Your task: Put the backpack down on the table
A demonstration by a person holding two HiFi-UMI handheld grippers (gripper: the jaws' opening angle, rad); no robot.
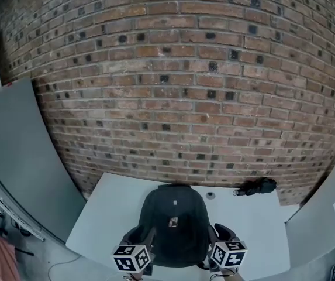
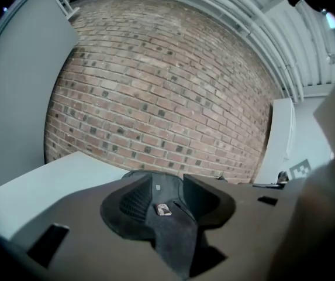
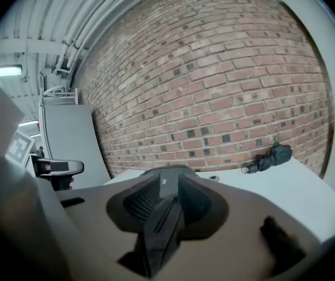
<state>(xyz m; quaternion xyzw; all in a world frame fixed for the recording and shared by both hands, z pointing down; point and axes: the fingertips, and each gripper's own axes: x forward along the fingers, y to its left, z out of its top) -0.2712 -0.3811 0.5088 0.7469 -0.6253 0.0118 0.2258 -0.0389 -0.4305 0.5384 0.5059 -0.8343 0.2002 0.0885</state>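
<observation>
L tongs (image 2: 164, 196) & R tongs (image 3: 166, 196) each pinched black backpack (image 1: 173, 212) fabric, near bench (image 1: 111, 206) edge; small front label (image 1: 173, 222) unreadable.

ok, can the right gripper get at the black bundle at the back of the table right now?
Probably not yet: the right gripper is shut on the backpack, so it is occupied. The black bundle lies farther back on the table, near the brick wall.

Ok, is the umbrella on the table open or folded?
Folded: the black umbrella lies on the white table as a slim bundle, its canopy gathered in, not spread.
</observation>
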